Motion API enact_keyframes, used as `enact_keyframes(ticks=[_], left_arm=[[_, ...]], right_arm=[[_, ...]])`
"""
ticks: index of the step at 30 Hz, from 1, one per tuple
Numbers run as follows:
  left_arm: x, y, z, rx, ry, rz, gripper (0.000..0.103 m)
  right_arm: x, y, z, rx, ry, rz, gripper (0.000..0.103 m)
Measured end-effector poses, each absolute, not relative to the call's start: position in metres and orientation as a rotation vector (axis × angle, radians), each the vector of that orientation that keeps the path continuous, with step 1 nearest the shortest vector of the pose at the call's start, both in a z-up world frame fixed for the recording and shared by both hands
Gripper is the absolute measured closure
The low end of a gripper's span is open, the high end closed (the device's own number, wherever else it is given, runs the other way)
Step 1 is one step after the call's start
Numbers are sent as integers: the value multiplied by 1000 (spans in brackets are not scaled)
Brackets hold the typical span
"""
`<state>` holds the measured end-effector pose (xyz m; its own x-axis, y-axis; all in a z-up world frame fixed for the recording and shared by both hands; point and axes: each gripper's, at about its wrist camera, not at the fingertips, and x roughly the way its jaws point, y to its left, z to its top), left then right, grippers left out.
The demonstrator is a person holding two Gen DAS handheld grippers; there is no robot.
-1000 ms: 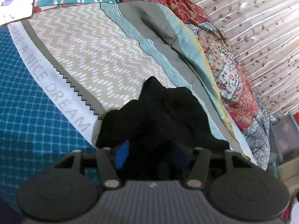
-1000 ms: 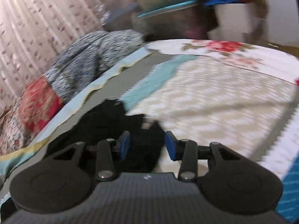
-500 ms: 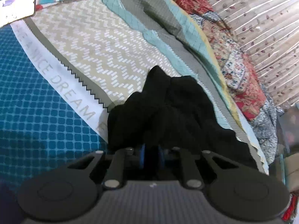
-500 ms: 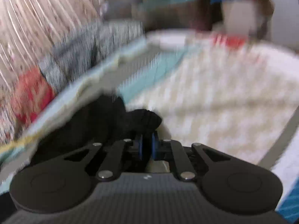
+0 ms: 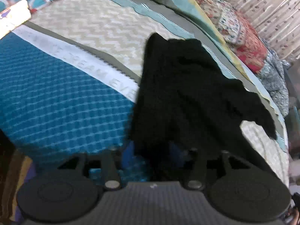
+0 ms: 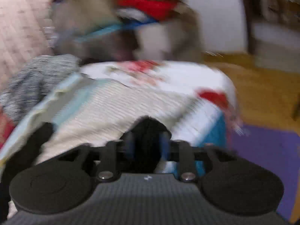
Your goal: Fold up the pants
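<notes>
The black pants (image 5: pixel 187 93) lie stretched out on the patterned bedspread (image 5: pixel 56 97), running from my left gripper (image 5: pixel 152 154) toward the far right edge of the bed. The left gripper's jaws stand apart with a fold of the black cloth between them. In the blurred right wrist view, my right gripper (image 6: pixel 147 143) has its jaws apart around a bunched end of the pants (image 6: pixel 148 131), near the bed's corner. A dark strip of the pants (image 6: pixel 40 133) also shows at the left.
A phone (image 5: pixel 13 18) lies at the far left of the bed. Crumpled floral bedding (image 5: pixel 243 37) lines the curtain side. In the right wrist view the bed corner (image 6: pixel 219 97) drops to an orange floor (image 6: pixel 262 93) and a purple mat (image 6: pixel 262 159). A clothes pile (image 6: pixel 148 7) stands behind.
Both grippers shut on the pants half a second ago and have since moved apart, spreading the bundle out along the bed. Both jaws now stand wider, with cloth still between them.
</notes>
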<state>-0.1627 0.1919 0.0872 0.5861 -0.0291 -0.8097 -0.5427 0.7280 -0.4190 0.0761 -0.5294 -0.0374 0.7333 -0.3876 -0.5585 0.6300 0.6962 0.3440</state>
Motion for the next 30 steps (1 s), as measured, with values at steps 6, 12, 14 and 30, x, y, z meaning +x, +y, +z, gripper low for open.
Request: enact_keyframes(ticks=[6, 12, 14, 30], left_arm=[[-177, 227, 113, -740, 769, 388, 48], [-101, 239, 134, -537, 701, 402, 43], [-66, 236, 134, -475, 706, 383, 43], [120, 150, 65, 43, 832, 230, 41]], right_arm=[[35, -548, -44, 707, 402, -780, 54], [48, -508, 14, 572, 240, -604, 54], [71, -490, 28, 534, 277, -451, 54], [385, -361, 20, 547, 767, -75, 54]])
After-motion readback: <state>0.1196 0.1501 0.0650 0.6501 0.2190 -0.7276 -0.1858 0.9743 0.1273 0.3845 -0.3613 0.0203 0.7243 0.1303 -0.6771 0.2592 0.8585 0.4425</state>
